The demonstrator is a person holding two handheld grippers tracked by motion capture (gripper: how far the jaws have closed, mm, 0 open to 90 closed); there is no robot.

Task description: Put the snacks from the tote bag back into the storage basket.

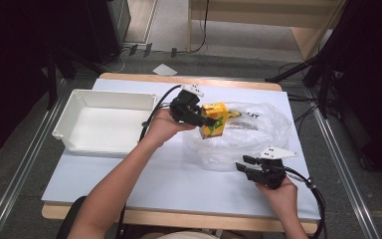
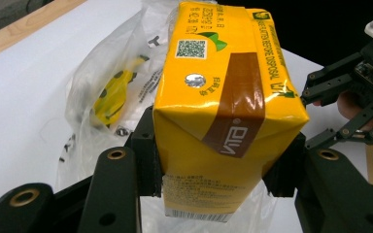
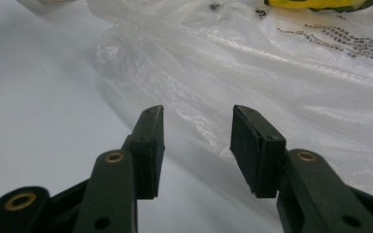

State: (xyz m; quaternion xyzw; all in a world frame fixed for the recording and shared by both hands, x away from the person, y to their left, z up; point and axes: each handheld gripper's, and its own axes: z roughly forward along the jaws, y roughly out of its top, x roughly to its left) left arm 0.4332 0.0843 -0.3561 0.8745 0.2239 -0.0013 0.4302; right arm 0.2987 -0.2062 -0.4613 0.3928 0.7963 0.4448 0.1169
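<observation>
I am holding a yellow drink carton (image 2: pixel 223 102) in my left gripper (image 1: pixel 202 118), with the 2 jaws clamping its 2 narrow sides near the bottom end, so the pads are pressing flat against the card. In the high view the carton is sitting up off the table, just above the near-left edge of the clear plastic bag (image 1: pixel 248 137) that is lying crumpled on the white tabletop (image 1: pixel 179 174). Through the bag I am seeing another yellow and green packet (image 2: pixel 114 92) resting inside it.

My right gripper (image 1: pixel 251 167) is hovering low at the near-right side of the bag, with its jaws standing about halfway apart and gripping nothing; in the right gripper view the pads are pointing at the bag's rumpled edge, near it but not touching it, and bare table is showing between them.

The white tray (image 1: pixel 79 99) is standing to the left of my left hand (image 1: pixel 161 124), well apart from the bag.
</observation>
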